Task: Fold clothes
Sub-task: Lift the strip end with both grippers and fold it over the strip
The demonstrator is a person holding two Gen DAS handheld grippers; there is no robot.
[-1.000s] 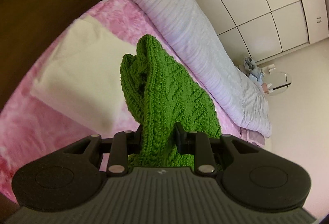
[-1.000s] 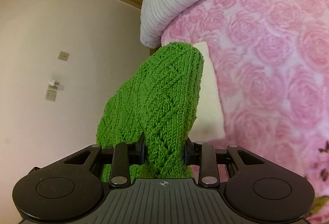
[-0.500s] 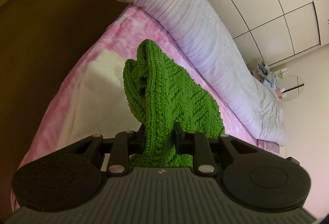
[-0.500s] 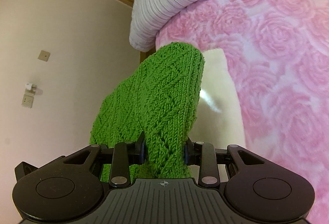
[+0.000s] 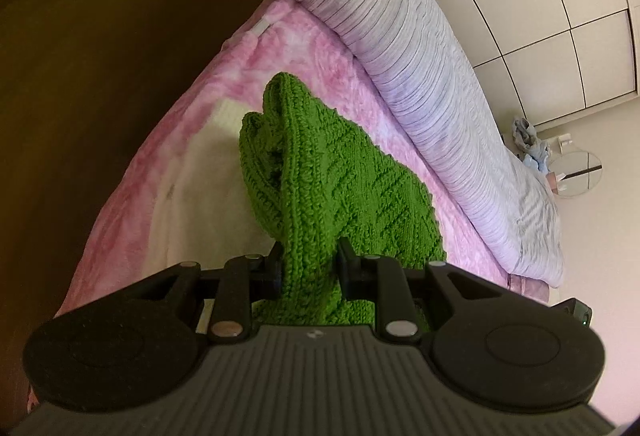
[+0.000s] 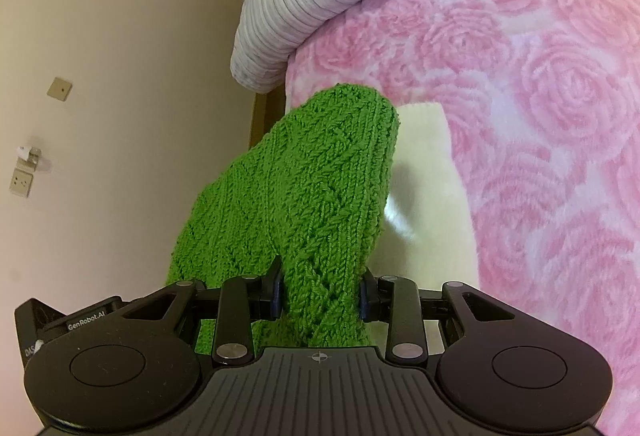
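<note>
One green knit garment (image 5: 320, 192), thick and cabled, bunched and held up above the near edge of the bed. Pinched at two spots: left gripper (image 5: 308, 264) clamped on one bunch of the knit, right gripper (image 6: 320, 290) clamped on another, both sets of jaws pressed into the wool with folds spilling forward over them. Likely mid-carry, bringing the piece down toward the bed for laying out; no fold visibly made yet. Next move, by judgement: lower both grips together, spread them apart so the knit lands flat without twisting, then let go. Heavy, stretchy knit, so liable to sag between the grips. Beneath and just beyond: one cream cloth (image 6: 432, 204) lying flat on one pink rose-patterned blanket (image 6: 552, 140). At the far side, one rolled grey-white duvet (image 5: 420, 68). Far right in the left view, one small round table (image 5: 576, 174).
</note>
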